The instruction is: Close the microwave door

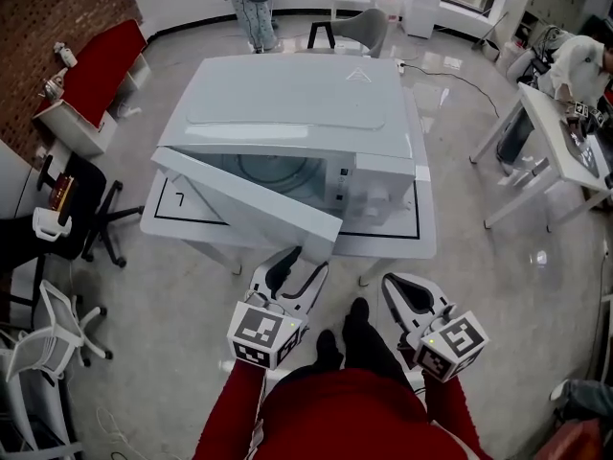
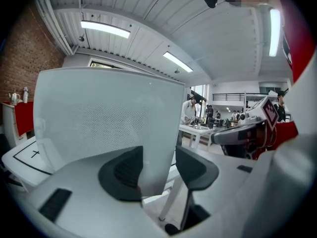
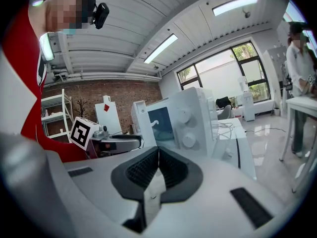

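A white microwave [image 1: 306,103] stands on a white table [image 1: 424,242]. Its door [image 1: 249,199] hangs partly open, swung out toward me at the left. My left gripper [image 1: 302,263] is at the door's free edge. In the left gripper view the door panel [image 2: 109,123] stands between the jaws of the left gripper [image 2: 159,156], which is open; the left pad [image 2: 124,172] lies against the panel and a gap shows on the right side. My right gripper [image 1: 402,287] hangs lower right, apart from the microwave [image 3: 190,123], and the right gripper [image 3: 158,152] is shut on nothing.
Office chairs [image 1: 67,209] stand at the left, near a red bench [image 1: 96,70]. A white desk [image 1: 560,142] is at the right, another chair [image 1: 369,27] is behind the table. My shoes [image 1: 354,319] are on the floor just before the table.
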{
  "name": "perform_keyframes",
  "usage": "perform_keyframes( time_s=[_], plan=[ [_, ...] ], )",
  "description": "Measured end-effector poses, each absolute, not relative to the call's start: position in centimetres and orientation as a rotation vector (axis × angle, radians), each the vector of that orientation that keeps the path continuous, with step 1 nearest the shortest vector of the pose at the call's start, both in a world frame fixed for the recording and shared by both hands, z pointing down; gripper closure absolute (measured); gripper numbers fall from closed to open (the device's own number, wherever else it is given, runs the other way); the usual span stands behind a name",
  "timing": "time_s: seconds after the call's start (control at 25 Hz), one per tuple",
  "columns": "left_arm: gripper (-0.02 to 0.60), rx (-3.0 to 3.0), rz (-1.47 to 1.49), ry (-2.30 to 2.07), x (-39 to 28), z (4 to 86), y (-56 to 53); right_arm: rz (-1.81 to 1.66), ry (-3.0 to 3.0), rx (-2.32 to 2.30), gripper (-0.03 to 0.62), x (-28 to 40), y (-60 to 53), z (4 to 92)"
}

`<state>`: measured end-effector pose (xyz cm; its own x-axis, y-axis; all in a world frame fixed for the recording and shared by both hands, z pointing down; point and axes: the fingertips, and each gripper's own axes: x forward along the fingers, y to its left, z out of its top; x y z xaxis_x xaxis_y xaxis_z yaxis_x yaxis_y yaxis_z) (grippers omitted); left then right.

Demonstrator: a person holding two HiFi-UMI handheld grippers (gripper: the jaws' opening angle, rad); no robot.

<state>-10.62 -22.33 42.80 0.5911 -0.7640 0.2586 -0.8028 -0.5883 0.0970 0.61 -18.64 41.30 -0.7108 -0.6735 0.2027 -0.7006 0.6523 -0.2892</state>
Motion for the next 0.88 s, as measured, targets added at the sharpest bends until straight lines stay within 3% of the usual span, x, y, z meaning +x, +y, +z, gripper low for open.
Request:
perform_keyframes(
  time_s=[0.6,0.88],
  plan=[
    [0.460,2.534,0.264,-1.462,-10.4,43.0,-26.3,0.528,-2.792,1.193,0.580,0.9,-20.6,41.2],
    [0.460,2.521,0.266,-1.497,-9.9,42.5,-28.1,0.526,-2.789,1.195,0.580,0.9,-21.6,41.0]
  ],
)
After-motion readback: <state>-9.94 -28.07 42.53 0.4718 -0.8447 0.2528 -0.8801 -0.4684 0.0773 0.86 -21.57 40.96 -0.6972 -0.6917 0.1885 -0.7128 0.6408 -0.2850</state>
